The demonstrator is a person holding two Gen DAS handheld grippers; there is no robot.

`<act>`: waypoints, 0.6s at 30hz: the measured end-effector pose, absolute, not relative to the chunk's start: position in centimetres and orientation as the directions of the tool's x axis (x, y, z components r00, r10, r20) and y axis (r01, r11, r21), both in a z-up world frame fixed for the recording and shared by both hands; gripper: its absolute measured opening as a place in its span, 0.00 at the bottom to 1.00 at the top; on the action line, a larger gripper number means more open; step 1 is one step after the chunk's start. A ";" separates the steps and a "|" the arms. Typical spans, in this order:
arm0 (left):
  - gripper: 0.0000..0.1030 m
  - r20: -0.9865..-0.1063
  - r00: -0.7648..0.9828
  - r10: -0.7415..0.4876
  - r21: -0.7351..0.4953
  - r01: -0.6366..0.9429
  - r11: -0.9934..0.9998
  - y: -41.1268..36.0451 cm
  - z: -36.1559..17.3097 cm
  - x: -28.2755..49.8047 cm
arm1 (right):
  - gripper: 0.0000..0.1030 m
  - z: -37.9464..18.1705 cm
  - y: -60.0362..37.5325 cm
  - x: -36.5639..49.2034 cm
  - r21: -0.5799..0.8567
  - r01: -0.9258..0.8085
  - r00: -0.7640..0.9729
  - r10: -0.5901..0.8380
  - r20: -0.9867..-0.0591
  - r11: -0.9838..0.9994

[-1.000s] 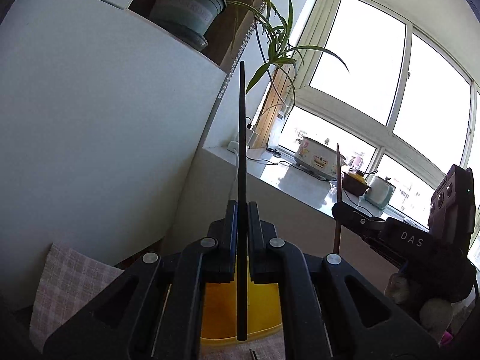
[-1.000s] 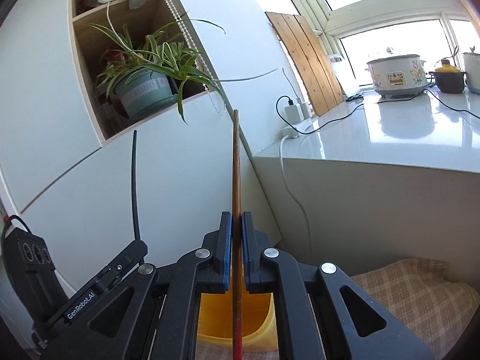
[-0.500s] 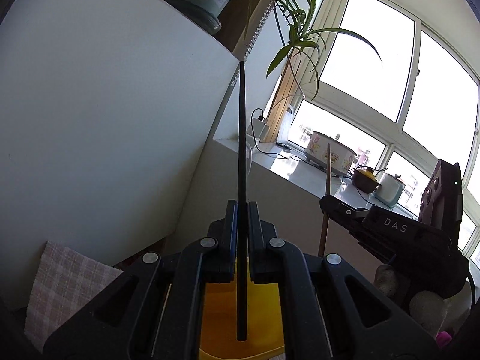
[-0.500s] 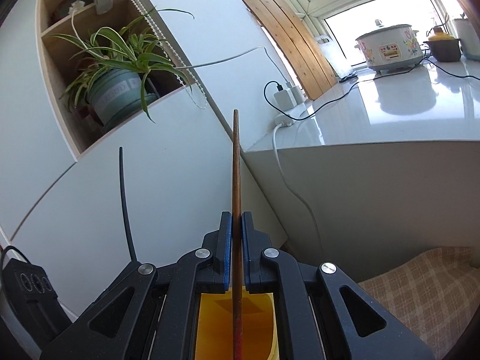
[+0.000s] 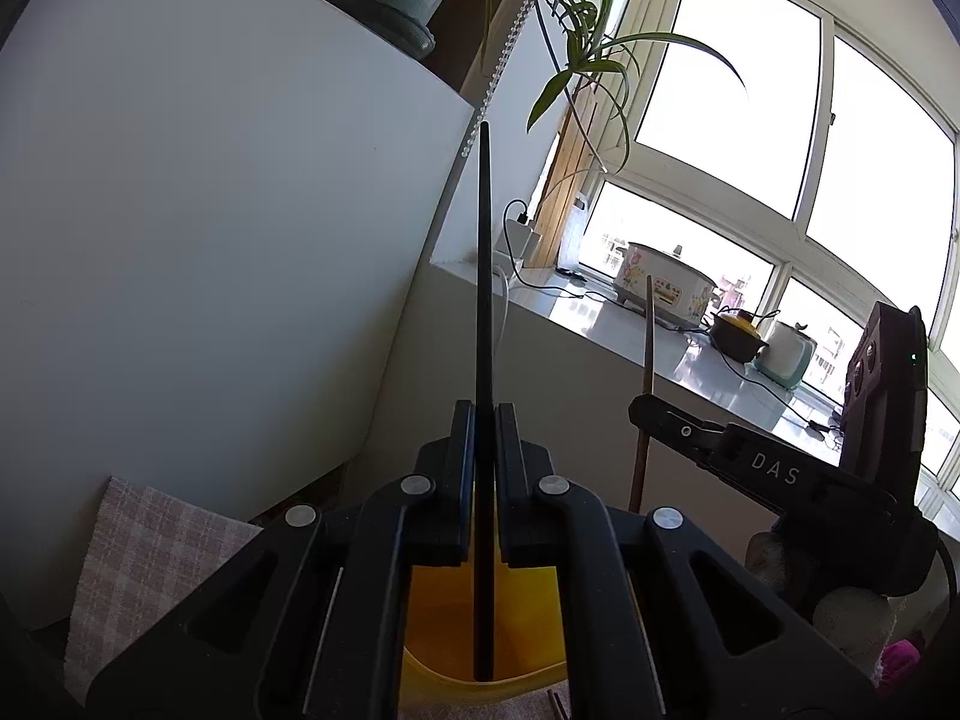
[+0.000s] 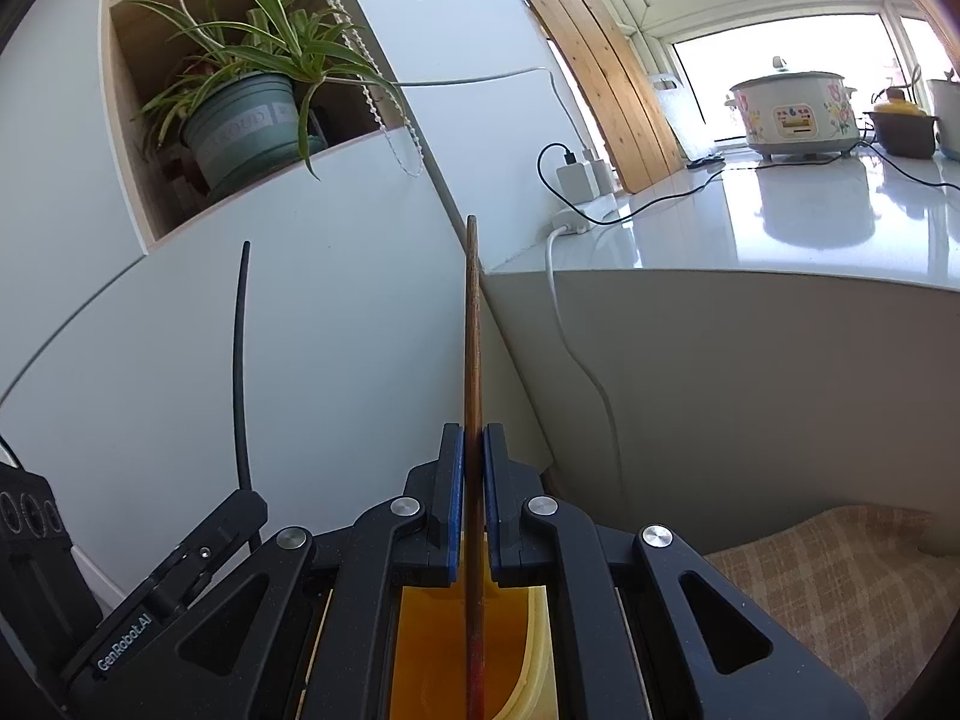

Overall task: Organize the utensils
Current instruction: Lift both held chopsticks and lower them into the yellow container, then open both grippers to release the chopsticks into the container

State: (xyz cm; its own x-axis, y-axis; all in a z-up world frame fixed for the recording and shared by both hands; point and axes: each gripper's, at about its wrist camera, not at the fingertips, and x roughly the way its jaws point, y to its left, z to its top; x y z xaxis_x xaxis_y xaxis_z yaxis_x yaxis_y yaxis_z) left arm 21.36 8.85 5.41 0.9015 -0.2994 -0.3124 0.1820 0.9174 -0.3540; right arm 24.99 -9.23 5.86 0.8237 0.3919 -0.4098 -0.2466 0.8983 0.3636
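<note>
My left gripper [image 5: 483, 420] is shut on a black chopstick [image 5: 483, 276] that stands upright, its lower end hanging over the yellow holder [image 5: 528, 630] seen between the jaws. My right gripper [image 6: 473, 444] is shut on a brown wooden chopstick [image 6: 472, 330], also upright, with its reddish lower end inside the yellow holder [image 6: 432, 648]. In the left wrist view the right gripper [image 5: 654, 414] sits to the right with the brown chopstick [image 5: 647, 330]. In the right wrist view the left gripper [image 6: 240, 501] sits at lower left with the black chopstick [image 6: 240, 360].
A checked cloth [image 5: 150, 552] [image 6: 840, 576] covers the surface under the holder. White cabinet panels [image 5: 210, 240] rise behind, with a potted plant [image 6: 246, 120] in a shelf niche. A white counter [image 6: 810, 222] carries a cooker [image 6: 792, 114], pots and cables by the window.
Both grippers have sunk a little toward the yellow holder, which now fills more of the gap under the jaws. The right gripper sits lower in the left wrist view. Both grips are unchanged.
</note>
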 end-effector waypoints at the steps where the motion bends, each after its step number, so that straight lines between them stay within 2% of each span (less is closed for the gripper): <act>1: 0.03 -0.315 0.901 -0.299 -0.347 0.184 0.920 8.8 5.4 21.2 | 0.05 5.9 -9.2 24.8 0.356 -0.251 0.821 0.392 -0.414 0.900; 11: 0.03 -0.345 0.892 -0.292 -0.293 0.194 0.936 8.3 5.6 19.9 | 0.05 6.8 -8.6 23.2 0.231 -0.276 0.812 0.355 -0.463 0.933; 18: 0.04 -0.373 0.884 -0.282 -0.285 0.180 0.942 8.3 5.0 19.6 | 0.04 6.4 -8.8 23.1 0.211 -0.267 0.800 0.339 -0.496 0.940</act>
